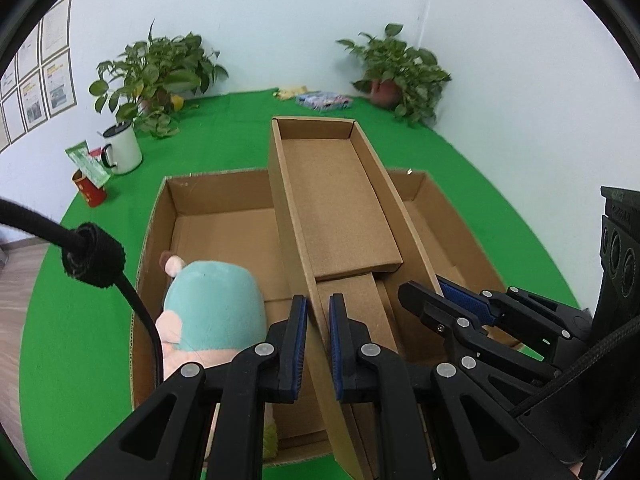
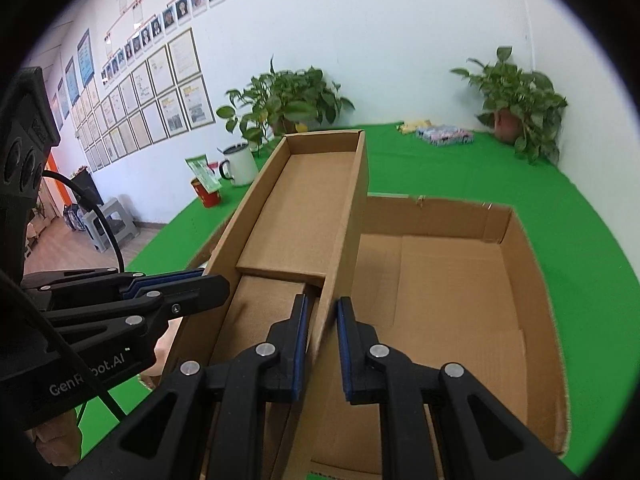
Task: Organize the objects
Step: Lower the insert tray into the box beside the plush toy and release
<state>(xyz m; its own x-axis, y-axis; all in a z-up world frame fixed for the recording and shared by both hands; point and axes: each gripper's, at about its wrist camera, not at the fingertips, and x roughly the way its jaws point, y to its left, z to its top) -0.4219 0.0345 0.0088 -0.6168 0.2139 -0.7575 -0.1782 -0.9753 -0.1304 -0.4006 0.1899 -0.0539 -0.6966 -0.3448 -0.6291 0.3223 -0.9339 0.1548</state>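
Observation:
A long narrow cardboard box (image 1: 336,200) (image 2: 304,200), open on top and empty, hangs tilted over a large open cardboard box (image 1: 216,192) (image 2: 440,216). My left gripper (image 1: 318,304) (image 2: 210,278) is shut on the narrow box's left wall near its close end. On the opposite wall, my right gripper (image 2: 322,304) (image 1: 438,290) is shut too. A teal and pink plush toy (image 1: 212,308) lies in the large box's left half, under the left gripper.
The boxes rest on a green mat (image 1: 100,280). At its far left stand a white mug (image 1: 122,148), a red can (image 1: 90,190) and a green packet (image 1: 86,162). Two potted plants (image 1: 160,76) (image 1: 400,72) and a colourful packet (image 1: 324,100) line the back wall.

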